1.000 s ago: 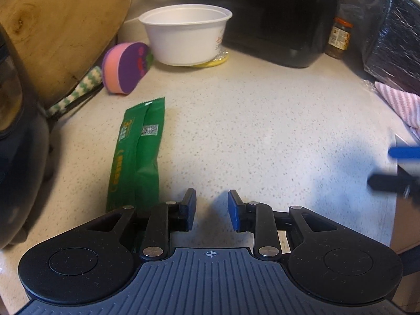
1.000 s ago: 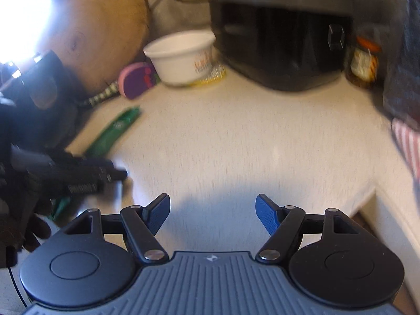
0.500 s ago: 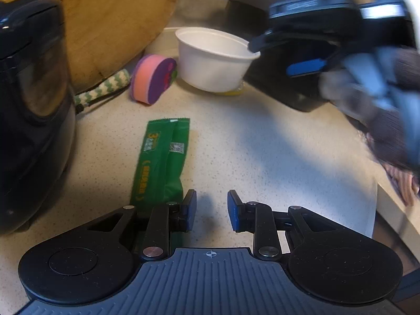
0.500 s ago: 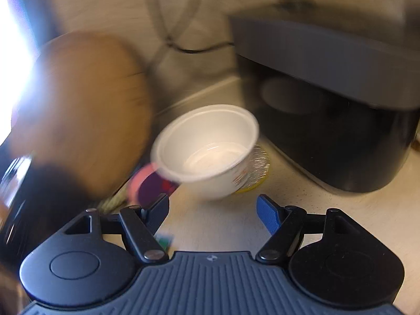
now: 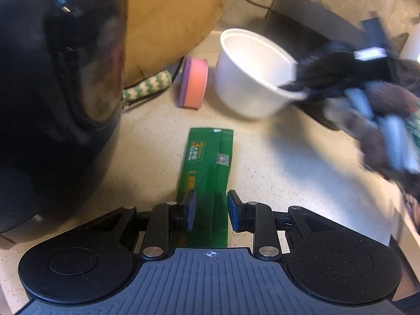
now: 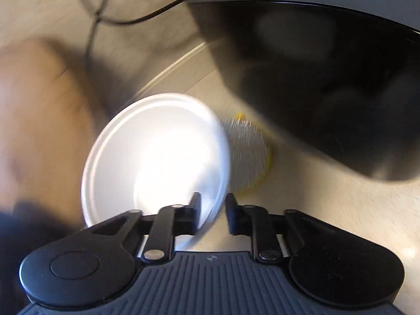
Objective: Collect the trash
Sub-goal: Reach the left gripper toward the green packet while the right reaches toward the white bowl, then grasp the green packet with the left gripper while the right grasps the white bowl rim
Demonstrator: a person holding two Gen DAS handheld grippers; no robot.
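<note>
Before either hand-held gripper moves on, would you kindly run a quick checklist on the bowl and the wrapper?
1. Right hand-held gripper astride the bowl rim, jaws just closing: ok.
2. Pads pressing on the rim: cannot tell, blurred.
3. Bowl empty: ok.
4. Left hand-held gripper lined up over the wrapper: ok.
5. Wrapper gripped: not ok, jaws apart.
6. Sponge apart from the bowl: ok.

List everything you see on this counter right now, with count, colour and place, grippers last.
bowl: one, white, tilted, back centre
wrapper: one, green, flat on the counter
sponge: one, pink and purple, left of bowl
scrubber: one, silver and yellow, beside bowl
cutting board: one, wooden, leaning at back
appliance: one, black, left
counter: one, speckled beige
left gripper: open, over wrapper
right gripper: jaws just closing, on bowl rim
</note>
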